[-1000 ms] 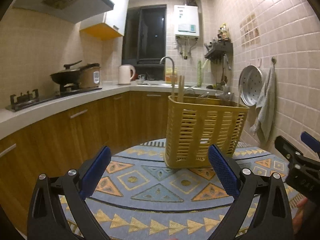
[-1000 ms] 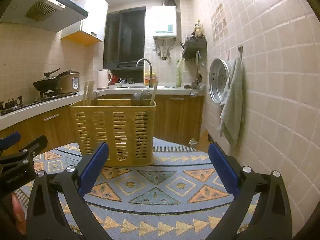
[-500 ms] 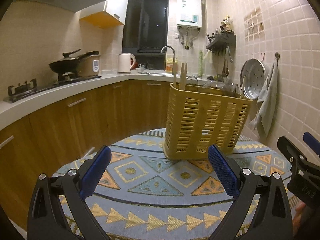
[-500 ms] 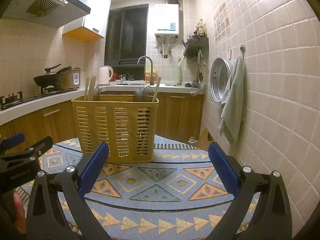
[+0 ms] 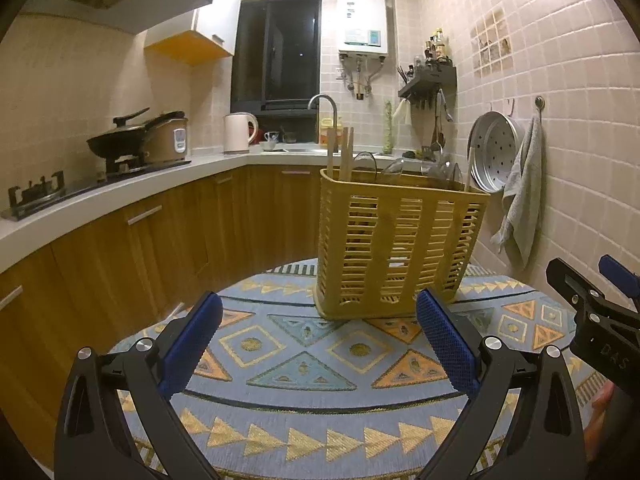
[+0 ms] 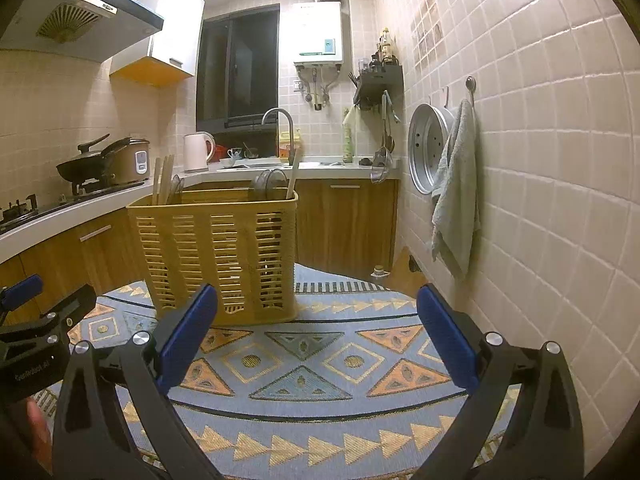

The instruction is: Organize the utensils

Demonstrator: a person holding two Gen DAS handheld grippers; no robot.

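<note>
Both grippers spread wide, nothing between the pads: left gripper and right gripper hovering over the patterned cloth. Right gripper also visible at 3 o'clock in the left view, left one at 9 o'clock in the right view.

Yellow slotted basket upright on the cloth, 1 o'clock from the left gripper, 11 o'clock from the right. Already in it: wooden chopsticks standing at the left end, clear rounded utensils mid-rim, a pale wooden handle leaning at the right end.

Change over the last second: basket larger and higher in both views, rims closer, so both grippers drifting in toward it, still spread. No utensil lying loose on the cloth in either view.

Reads either way: closing in to sort or re-seat what stands in the basket, or utensils all stowed and job near done. Not settled from this.
</note>
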